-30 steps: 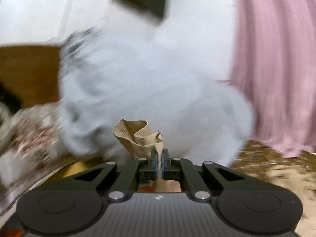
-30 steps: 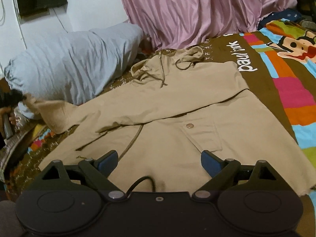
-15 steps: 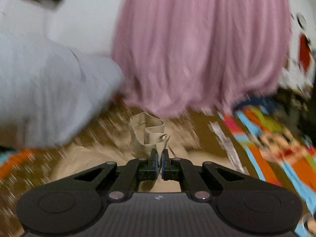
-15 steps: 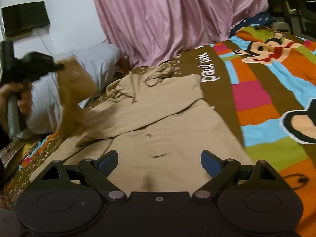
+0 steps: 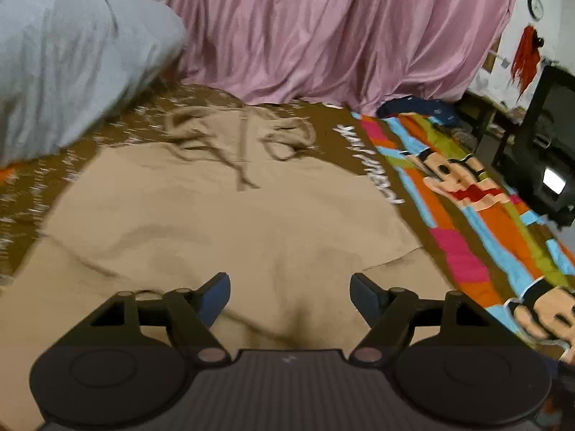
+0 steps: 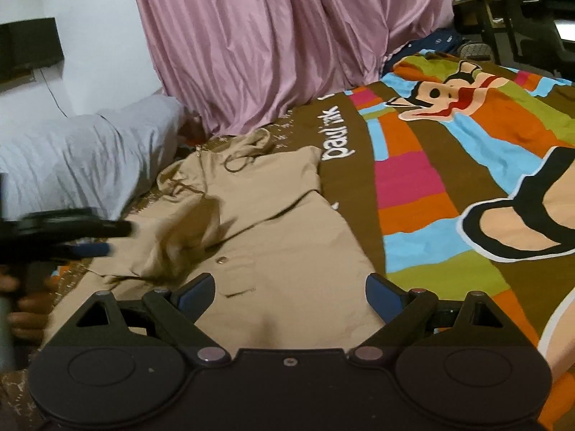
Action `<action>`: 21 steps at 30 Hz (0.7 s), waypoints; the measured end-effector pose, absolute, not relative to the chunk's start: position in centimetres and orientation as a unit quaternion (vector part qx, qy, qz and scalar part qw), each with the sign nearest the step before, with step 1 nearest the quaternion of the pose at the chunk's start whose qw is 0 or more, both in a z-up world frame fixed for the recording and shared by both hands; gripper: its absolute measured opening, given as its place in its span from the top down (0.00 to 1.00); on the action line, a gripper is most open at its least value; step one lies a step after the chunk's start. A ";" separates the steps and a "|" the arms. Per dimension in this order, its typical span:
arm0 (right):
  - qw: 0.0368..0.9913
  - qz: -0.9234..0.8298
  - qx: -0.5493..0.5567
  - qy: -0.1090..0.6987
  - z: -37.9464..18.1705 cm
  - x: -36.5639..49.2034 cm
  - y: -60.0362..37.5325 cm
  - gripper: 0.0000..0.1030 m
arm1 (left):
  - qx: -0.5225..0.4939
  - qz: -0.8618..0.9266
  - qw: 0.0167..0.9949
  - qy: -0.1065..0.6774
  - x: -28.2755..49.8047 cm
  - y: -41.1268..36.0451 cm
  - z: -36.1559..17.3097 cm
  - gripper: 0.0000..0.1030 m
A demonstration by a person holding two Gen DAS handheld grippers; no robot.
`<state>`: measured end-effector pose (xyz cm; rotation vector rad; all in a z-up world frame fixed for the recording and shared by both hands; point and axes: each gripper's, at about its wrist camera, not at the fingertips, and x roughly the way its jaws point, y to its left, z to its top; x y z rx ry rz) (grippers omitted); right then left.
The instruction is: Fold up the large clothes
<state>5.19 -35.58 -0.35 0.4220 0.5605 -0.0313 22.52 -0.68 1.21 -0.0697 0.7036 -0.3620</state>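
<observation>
A tan hooded jacket point(image 5: 222, 215) lies flat on the bed, hood and drawstrings toward the pink curtain. It also shows in the right wrist view point(image 6: 280, 237), with its left sleeve folded in over the body. My left gripper point(image 5: 290, 292) is open and empty, just above the jacket's middle; it appears blurred at the left of the right wrist view point(image 6: 91, 239). My right gripper point(image 6: 290, 292) is open and empty over the jacket's lower part.
A colourful cartoon blanket point(image 6: 449, 186) covers the bed to the right of the jacket. A grey pillow point(image 5: 68, 61) lies at the back left. A pink curtain point(image 6: 287, 36) hangs behind. A dark television stand point(image 5: 542, 140) is at the far right.
My left gripper carried the sleeve cuff from the pillow side across over the jacket and let it go; its jaws are now open. The right gripper shifted toward the blanket side.
</observation>
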 end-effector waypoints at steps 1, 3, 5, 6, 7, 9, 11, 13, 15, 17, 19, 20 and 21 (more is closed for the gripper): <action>0.939 -0.018 0.203 0.278 -0.6 5.2 -35.6 0.11 | -0.029 -0.163 0.925 0.342 22.0 0.8 1.4 0.21; 0.939 -0.025 0.194 0.283 -0.7 5.3 -35.7 0.11 | -0.011 -0.125 0.928 0.349 21.3 3.6 1.7 0.18; 0.939 -0.029 0.181 0.290 -0.8 5.6 -35.9 0.10 | 0.017 -0.075 0.929 0.363 21.1 6.6 1.5 0.18; 0.938 -0.030 0.175 0.297 -0.8 5.8 -36.1 0.09 | 0.029 -0.041 0.927 0.371 21.1 8.5 1.2 0.18; 0.936 -0.030 0.170 0.307 -0.8 6.2 -36.4 0.08 | 0.037 -0.007 0.924 0.381 21.3 10.4 0.8 0.18; 0.932 -0.030 0.161 0.323 -0.8 6.9 -37.1 0.08 | 0.043 0.041 0.915 0.400 21.8 13.8 0.0 0.18; 0.931 -0.030 0.150 0.333 -0.8 7.7 -37.8 0.09 | 0.043 0.079 0.905 0.416 22.5 17.1 -0.9 0.19; 0.923 -0.013 0.148 0.354 -1.1 8.7 -38.3 0.15 | 0.031 0.088 0.896 0.434 23.1 19.4 -1.8 0.19; 0.914 0.008 0.152 0.376 -1.6 9.8 -38.7 0.18 | 0.010 0.082 0.888 0.452 23.4 21.2 -2.6 0.20; 0.907 0.019 0.156 0.390 -2.2 10.7 -38.8 0.26 | -0.019 0.065 0.879 0.471 23.7 22.3 -3.3 0.22; 0.899 0.026 0.164 0.406 -2.9 11.5 -38.7 0.31 | -0.040 0.053 0.874 0.481 23.7 22.7 -3.7 0.32; 0.897 0.026 0.165 0.409 -3.1 11.7 -38.7 0.32 | -0.050 0.045 0.872 0.484 23.7 22.8 -3.8 0.45; 0.897 0.025 0.164 0.410 -3.2 11.9 -38.6 0.39 | -0.051 0.042 0.871 0.487 23.8 22.7 -3.8 0.50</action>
